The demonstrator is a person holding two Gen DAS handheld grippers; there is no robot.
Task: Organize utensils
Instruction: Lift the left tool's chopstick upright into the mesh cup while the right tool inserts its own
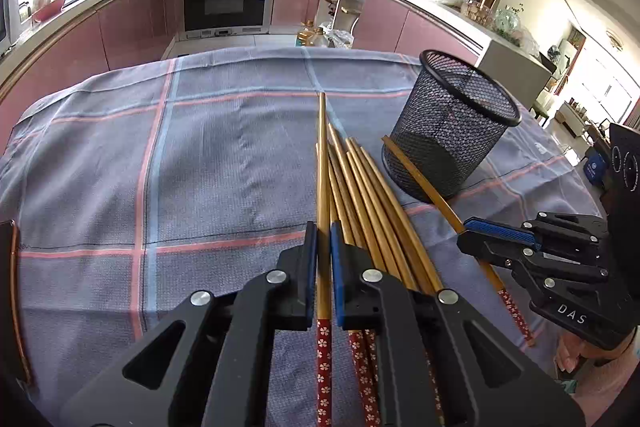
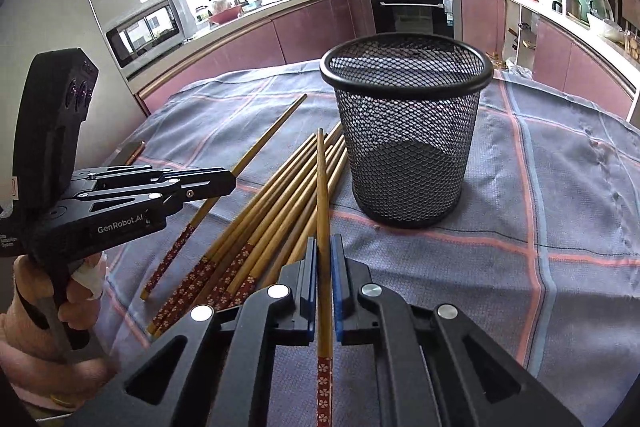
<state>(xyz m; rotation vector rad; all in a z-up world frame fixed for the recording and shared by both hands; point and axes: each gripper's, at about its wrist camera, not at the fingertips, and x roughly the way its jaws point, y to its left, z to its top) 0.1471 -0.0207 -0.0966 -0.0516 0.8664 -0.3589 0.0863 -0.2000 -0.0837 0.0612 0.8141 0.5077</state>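
Barely begun: the cup (image 2: 406,131) is empty.
Your left gripper (image 1: 323,247) and right gripper (image 2: 324,259) each pinch one chopstick; the pile (image 2: 256,227) remains.

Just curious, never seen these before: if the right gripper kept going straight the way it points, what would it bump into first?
Probably the black mesh cup. The right gripper, shut on one chopstick, points just left of its base, so that chopstick's tip might only graze it.

Patterned ends of the chopsticks (image 1: 362,379) cut off by the bottom edge. Base of the mesh cup (image 2: 408,131) partly veiled by its own mesh. Hand (image 2: 44,291) clipped at the left border.
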